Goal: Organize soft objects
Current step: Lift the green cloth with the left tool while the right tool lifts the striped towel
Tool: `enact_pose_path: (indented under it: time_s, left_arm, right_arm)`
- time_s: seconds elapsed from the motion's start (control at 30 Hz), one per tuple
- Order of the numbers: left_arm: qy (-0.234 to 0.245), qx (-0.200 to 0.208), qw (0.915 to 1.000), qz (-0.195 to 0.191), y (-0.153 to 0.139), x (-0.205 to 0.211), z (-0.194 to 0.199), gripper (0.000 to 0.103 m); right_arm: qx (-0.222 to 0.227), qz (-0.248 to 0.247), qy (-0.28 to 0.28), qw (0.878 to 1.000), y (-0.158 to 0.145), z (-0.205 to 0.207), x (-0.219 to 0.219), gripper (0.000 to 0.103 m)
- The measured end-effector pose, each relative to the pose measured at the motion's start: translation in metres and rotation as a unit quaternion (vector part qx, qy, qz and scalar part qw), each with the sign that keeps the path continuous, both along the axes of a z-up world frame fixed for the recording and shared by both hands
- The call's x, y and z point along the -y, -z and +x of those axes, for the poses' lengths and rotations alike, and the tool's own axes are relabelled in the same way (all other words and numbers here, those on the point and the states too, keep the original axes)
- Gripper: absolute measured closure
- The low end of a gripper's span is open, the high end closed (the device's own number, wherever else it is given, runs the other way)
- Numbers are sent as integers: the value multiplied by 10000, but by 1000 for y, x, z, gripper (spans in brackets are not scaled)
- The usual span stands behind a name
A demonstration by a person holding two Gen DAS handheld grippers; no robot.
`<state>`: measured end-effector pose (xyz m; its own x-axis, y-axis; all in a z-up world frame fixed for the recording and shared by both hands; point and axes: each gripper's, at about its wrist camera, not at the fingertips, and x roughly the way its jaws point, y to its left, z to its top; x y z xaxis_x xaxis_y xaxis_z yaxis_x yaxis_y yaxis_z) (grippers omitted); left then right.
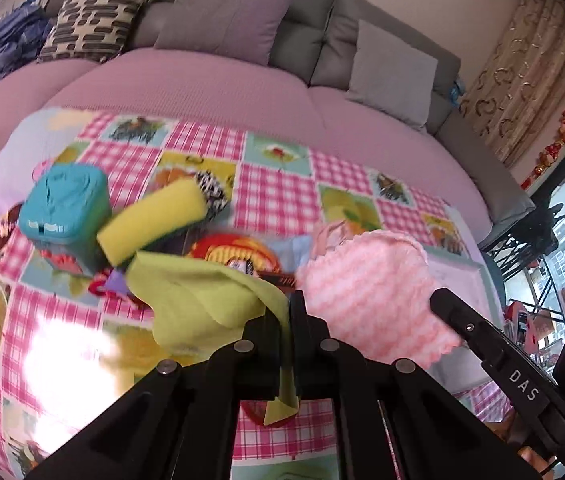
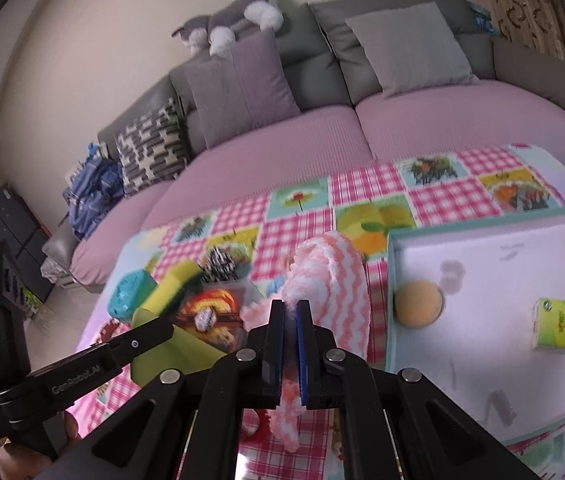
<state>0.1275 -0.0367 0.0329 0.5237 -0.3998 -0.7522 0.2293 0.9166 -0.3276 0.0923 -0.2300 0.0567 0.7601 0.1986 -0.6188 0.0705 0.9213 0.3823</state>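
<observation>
The yellow-green cloth is pinched between the closed jaws of the left gripper; one corner hangs down through the jaws and the rest drapes to the left, above the checked cover. The pink-and-white cloth is clamped between the closed jaws of the right gripper; it arches up and forward from the jaws, and a fringe of it hangs below them. In the left wrist view this cloth bulges just right of the left gripper, with the right gripper's finger in front of its lower right edge.

Behind the yellow-green cloth, toward the cover's left side, lies a cluster: a yellow sponge leaning against a teal lidded container, a black-and-white patterned item at the sponge's far end, and a red and orange package between the two cloths. Whether these touch one another beyond the sponge and container cannot be told because of blur.

Near the cover's right edge sits a shallow white tray with a teal rim. Inside it, an orange ball rests against the left wall, and a small green box stands well apart from it.

The cover lies on a pink sofa with cushions along its back.
</observation>
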Motion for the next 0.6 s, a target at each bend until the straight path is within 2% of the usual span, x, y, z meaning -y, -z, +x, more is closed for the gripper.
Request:
enact_pose_path:
  time_s: [0.23, 0.4, 0.6]
  left_arm:
    - [144, 507, 9985, 153, -46, 13, 0, 99]
    - [475, 878, 9948, 219, -79, 37, -5, 99]
    - [1030, 1261, 9858, 416, -103, 84, -14, 99]
  right_arm:
    - [546, 81, 274, 9981, -43, -18, 25, 97]
    - [864, -59, 655, 9941, -73, -35, 52, 97]
    - [935, -255, 1226, 9877, -86, -50, 95, 97]
